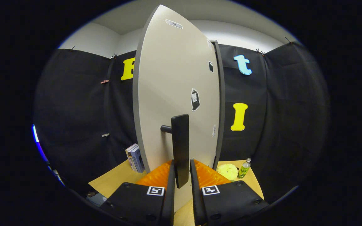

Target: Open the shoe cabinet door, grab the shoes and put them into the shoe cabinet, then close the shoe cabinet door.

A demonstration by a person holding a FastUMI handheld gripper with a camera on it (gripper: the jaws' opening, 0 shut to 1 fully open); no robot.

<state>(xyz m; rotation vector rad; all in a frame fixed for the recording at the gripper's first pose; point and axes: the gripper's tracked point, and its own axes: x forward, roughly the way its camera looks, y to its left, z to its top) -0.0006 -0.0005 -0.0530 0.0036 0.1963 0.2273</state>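
Note:
The shoe cabinet's pale door [171,78] rises straight ahead, turned so that its grey edge faces left and its hinge side meets the dark cabinet frame [220,110]. A black vertical bar handle [180,141] stands off the door on a short post. My gripper [182,161] holds this handle's lower part, with a finger on each side, shut on it. The handle's lower end hangs between the fingers. A few small stickers mark the door face.
The cabinet stands on a light wooden table [115,182]. Left of the door lean two books [135,157]. To the right, by the frame, lie a yellow plush toy [228,172] and a small green-labelled bottle [244,168].

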